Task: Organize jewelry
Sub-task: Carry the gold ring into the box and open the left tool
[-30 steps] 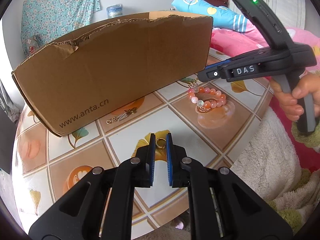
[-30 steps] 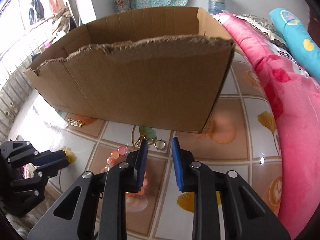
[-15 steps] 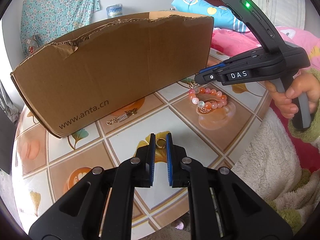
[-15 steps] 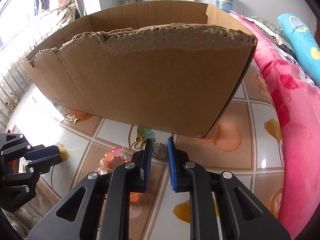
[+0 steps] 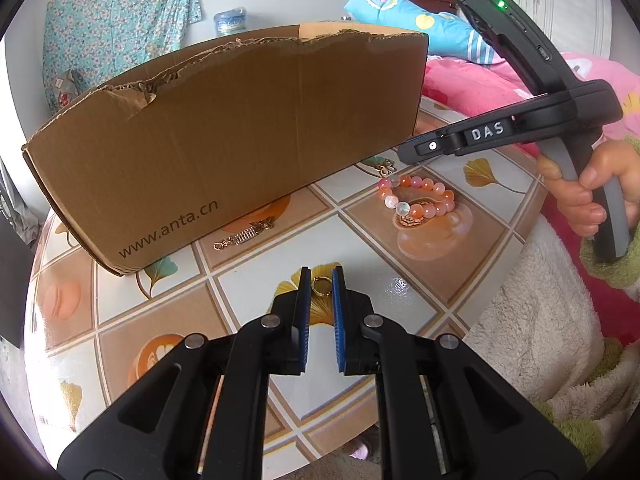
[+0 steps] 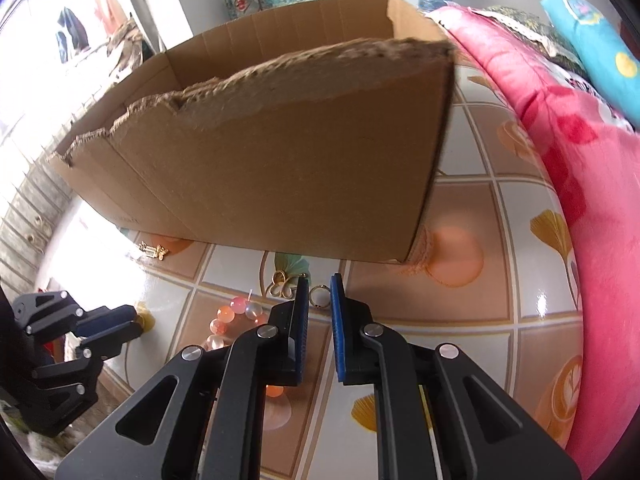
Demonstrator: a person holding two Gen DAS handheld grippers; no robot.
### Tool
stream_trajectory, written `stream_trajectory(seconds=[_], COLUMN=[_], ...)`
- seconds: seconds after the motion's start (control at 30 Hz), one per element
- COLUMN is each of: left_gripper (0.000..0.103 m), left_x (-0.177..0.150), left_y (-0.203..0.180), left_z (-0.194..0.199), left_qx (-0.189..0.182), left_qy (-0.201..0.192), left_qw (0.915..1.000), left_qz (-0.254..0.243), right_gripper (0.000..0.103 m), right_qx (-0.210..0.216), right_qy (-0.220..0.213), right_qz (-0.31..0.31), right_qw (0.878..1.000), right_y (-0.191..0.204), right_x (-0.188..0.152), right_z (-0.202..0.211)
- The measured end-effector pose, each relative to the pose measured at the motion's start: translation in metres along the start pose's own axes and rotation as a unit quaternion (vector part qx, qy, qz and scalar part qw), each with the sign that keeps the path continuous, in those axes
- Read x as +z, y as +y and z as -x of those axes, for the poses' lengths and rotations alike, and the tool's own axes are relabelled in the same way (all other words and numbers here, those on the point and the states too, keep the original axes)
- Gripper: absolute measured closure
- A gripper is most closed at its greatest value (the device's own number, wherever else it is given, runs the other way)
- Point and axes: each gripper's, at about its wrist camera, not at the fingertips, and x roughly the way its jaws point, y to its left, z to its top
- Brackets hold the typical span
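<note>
box [image 5: 224, 140] on table [image 5: 380, 292], open top | bracelet [image 5: 416, 200] lies loose near it | right gripper [image 6: 320, 294] has narrowed onto a ring [image 6: 319, 294], seemingly gripped | left gripper [image 5: 321, 284] unmoved, pinching its ring [image 5: 320, 285] | both ready to box

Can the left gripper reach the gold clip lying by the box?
Probably yes: only bare table lies between the left gripper and the gold clip. But its jaws pinch a small gold ring, so grabbing must wait.
</note>
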Motion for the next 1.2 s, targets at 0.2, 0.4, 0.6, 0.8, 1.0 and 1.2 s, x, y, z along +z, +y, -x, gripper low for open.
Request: stream_trajectory(seconds=[0.2, 0.4, 0.6, 0.8, 1.0, 1.2], left_gripper=[0.094, 0.094, 0.094, 0.094, 0.094, 0.094], left_x=[-0.003, -0.004, -0.003, 0.006, 0.032, 0.077], left_y=[0.004, 0.006, 0.003, 0.001, 0.008, 0.033], left_z=[0.004, 0.009, 0.024, 0.05, 0.082, 0.11], left_qx=[-0.002, 0.006, 0.013, 0.008, 0.007, 0.012], left_qy=[-0.002, -0.005, -0.021, -0.052, -0.102, -0.151], left_qw=[1.0, 1.0, 0.9997, 0.9986, 0.9947, 0.9883], left_qz=[0.004, 0.005, 0.004, 0.005, 0.01, 0.013], right_gripper=[0.092, 0.092, 0.092, 0.092, 0.092, 0.092], right_qx=[0.007, 0.014, 0.024, 0.033, 0.048, 0.075], right_qy=[-0.014, -0.023, -0.041, -0.072, -0.117, -0.146], right_qz=[-0.015, -0.015, -0.006, 0.008, 0.037, 0.076], right_qw=[1.0, 1.0, 0.999, 0.997, 0.991, 0.984], right_y=[-0.005, 0.001, 0.01, 0.02, 0.041, 0.059], right_x=[-0.003, -0.003, -0.004, 0.0, 0.018, 0.054], right_z=[0.012, 0.022, 0.039, 0.066, 0.099, 0.115])
